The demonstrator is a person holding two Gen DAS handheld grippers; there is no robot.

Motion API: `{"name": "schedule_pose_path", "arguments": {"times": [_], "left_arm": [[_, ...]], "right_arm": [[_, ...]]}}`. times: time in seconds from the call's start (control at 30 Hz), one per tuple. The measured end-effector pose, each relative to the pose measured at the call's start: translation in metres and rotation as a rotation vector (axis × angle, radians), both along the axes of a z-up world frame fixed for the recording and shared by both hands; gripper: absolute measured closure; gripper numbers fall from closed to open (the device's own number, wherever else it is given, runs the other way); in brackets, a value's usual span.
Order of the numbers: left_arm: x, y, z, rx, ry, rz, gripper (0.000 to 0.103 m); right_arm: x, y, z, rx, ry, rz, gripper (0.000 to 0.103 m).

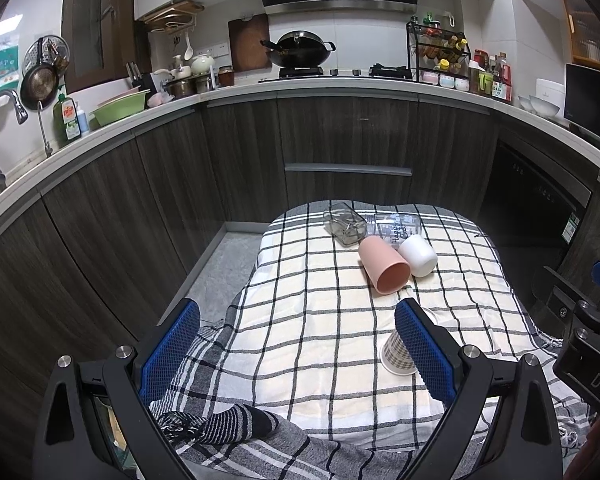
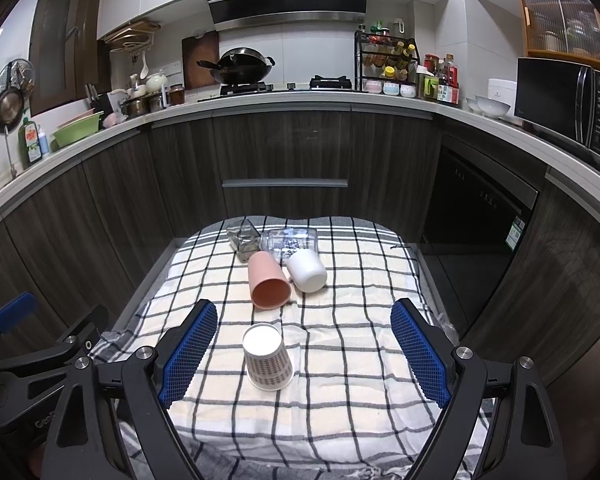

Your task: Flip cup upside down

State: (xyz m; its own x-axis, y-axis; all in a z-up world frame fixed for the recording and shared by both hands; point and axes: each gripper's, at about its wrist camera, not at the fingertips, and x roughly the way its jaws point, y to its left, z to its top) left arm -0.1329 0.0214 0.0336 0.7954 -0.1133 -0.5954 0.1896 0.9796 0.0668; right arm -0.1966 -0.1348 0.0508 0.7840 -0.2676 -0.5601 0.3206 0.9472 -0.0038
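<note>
The checked paper cup (image 2: 269, 356) already stands mouth-down on the plaid cloth (image 2: 340, 400); we judge it flipped. Pink cup (image 2: 269, 280), white cup (image 2: 307, 270) and two clear ones still lie sideways beyond. Our right gripper (image 2: 304, 352) and left gripper (image 1: 298, 354) gape wide, empty

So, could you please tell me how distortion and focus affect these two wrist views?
Left wrist view: fisheye bends the white countertop into an arc, corners vignetted black; the checked paper cup is half hidden behind a blue finger pad. Right wrist view: same bowing, yet the paper cup looks sharp under even light.
</note>
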Motion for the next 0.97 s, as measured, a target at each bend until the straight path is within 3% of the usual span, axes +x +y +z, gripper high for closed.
{"name": "schedule_pose_path", "arguments": {"times": [0.97], "left_arm": [[0.0034, 0.003, 0.0001, -0.003, 0.017, 0.028, 0.004]], "right_arm": [[0.0016, 0.0024, -0.0061, 0.013, 0.012, -0.004, 0.014]]}}
